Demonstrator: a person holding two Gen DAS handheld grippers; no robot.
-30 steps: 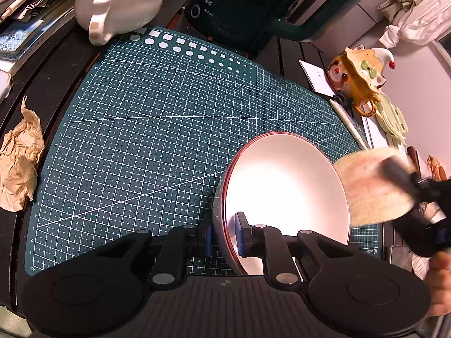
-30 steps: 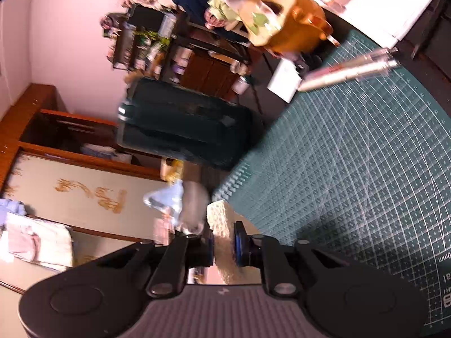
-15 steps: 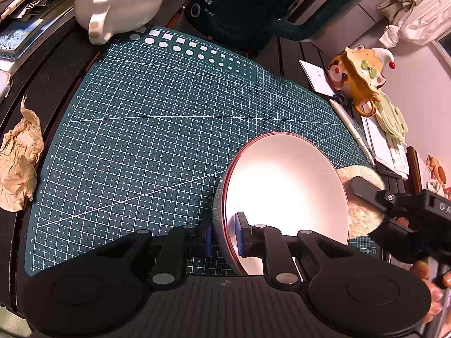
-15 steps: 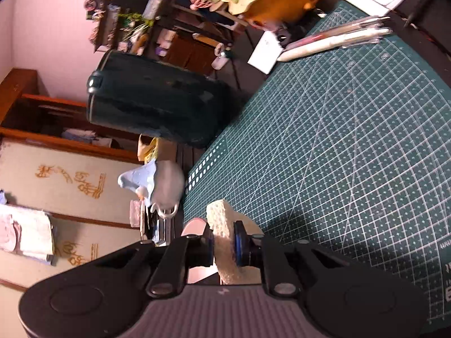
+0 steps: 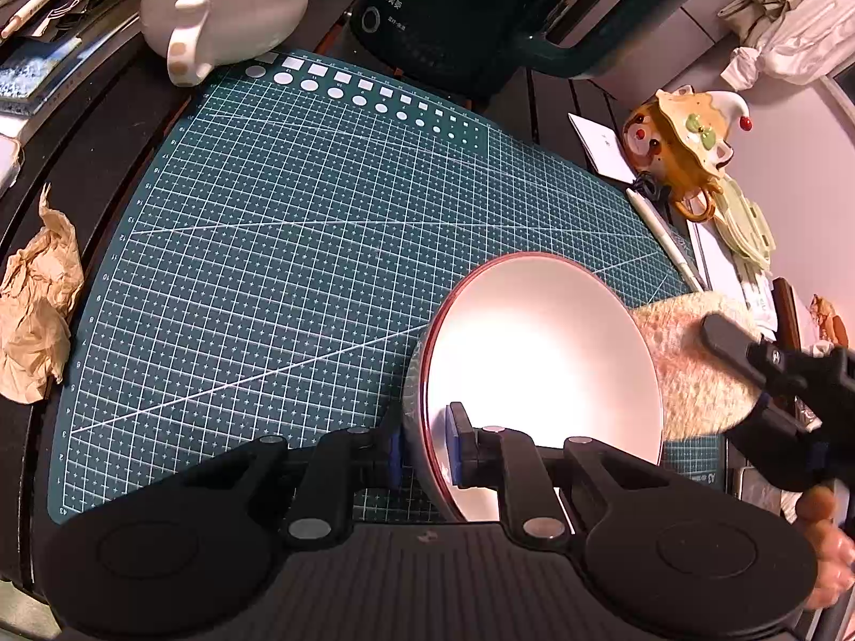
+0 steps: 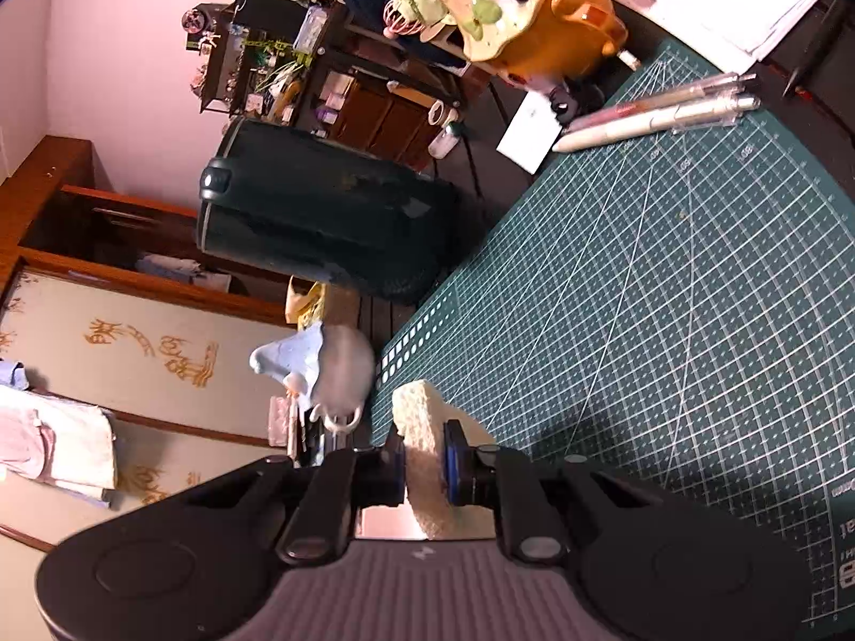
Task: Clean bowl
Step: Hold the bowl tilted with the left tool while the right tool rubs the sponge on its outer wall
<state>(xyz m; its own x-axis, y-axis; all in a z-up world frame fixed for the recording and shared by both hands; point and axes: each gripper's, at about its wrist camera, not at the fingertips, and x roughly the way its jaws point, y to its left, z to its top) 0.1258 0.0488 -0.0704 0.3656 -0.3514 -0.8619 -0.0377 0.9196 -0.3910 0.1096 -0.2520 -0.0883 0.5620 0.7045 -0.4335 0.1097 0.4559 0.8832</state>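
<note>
The sponge point(image 5: 689, 374) has risen behind the bowl point(image 5: 539, 358), right tongs point(image 6: 422, 462) clamping it, left tongs point(image 5: 425, 446) clamping the rim.

glossy smooth bowl point(image 5: 539, 352), rough porous sponge point(image 6: 422, 459), matt gridded cutting mat point(image 5: 299, 245), crumpled paper point(image 5: 37, 315)
</note>
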